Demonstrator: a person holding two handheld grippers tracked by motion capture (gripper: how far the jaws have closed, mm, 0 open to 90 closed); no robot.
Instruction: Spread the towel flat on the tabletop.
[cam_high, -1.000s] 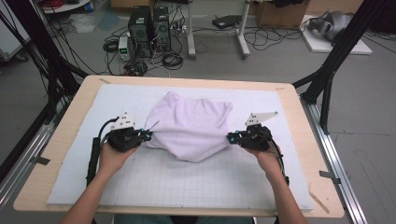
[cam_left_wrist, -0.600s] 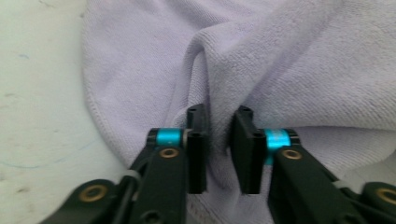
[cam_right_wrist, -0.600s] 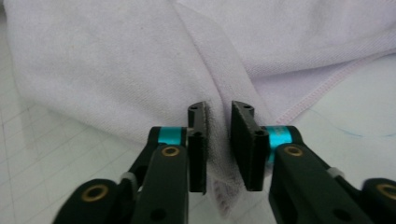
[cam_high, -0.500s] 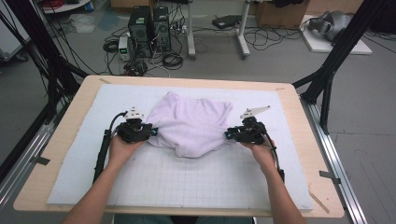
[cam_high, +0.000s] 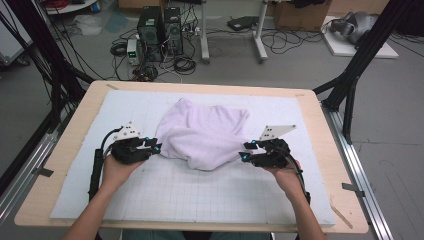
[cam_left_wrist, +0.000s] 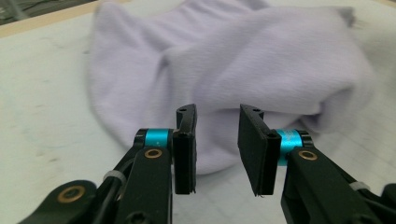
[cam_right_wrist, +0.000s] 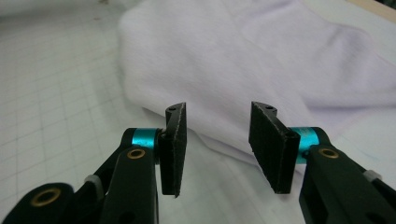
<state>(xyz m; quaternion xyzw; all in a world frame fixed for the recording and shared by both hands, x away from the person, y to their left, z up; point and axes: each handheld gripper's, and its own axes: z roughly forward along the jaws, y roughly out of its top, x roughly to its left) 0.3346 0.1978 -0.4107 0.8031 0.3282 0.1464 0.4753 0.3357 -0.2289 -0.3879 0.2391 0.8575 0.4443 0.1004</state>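
1. cloth (cam_high: 206, 132): pale lilac, rumpled heap, lying mid-desk on the white grid mat (cam_high: 200, 192).
2. left hand-held gripper (cam_high: 156, 146): at the cloth's left edge; jaws have just been closing a little yet stand apart, nothing pinched between them, cloth just ahead of the tips.
3. right hand-held gripper (cam_high: 245, 151): at the cloth's right edge; jaws have just been opening and stand apart, cloth beyond them, unclamped.
4. desk (cam_high: 320, 120): wooden rim, carries the mat.
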